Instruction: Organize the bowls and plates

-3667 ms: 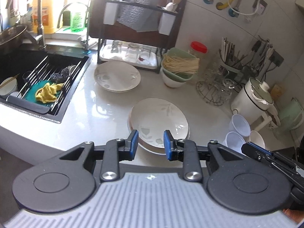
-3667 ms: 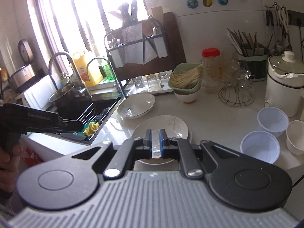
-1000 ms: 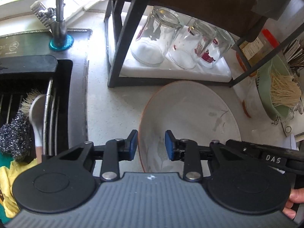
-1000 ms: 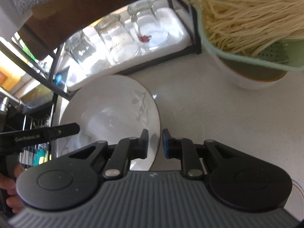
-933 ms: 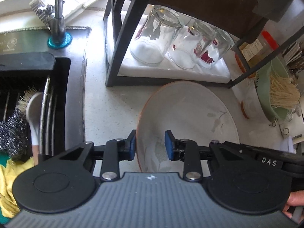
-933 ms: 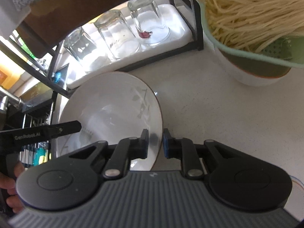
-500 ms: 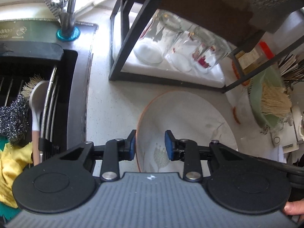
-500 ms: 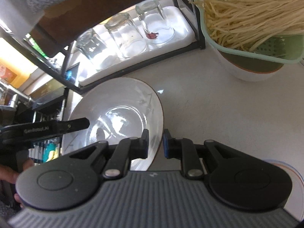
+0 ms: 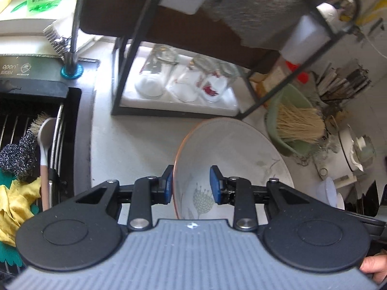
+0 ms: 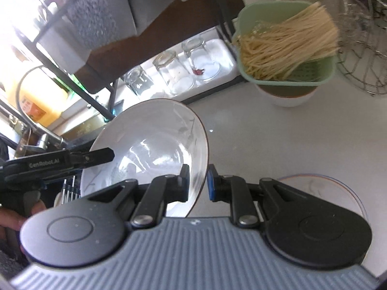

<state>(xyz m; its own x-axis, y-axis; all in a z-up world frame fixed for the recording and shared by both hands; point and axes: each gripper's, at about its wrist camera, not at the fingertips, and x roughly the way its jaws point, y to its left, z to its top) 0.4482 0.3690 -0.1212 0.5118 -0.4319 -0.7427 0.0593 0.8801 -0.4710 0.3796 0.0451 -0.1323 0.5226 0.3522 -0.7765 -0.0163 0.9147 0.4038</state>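
1. Left wrist view: my left claw point(image 9: 191, 184) pinches the near rim of the white plate point(image 9: 232, 152), which is lifted and tilted above the surface point(image 9: 135, 135) in front of the rack point(image 9: 174, 113).
2. Right wrist view: my right claw point(image 10: 197, 183) clamps the plate's opposite rim. A second plate point(image 10: 338, 183) waits on the surface; I judge stacking is not yet done.

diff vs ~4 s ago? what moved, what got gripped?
Both grippers went to the far white floral plate with the brown rim, took its opposite edges, left gripper and right gripper, and raised it off the counter, tilted. Unchanged: upturned glasses, green noodle strainer.
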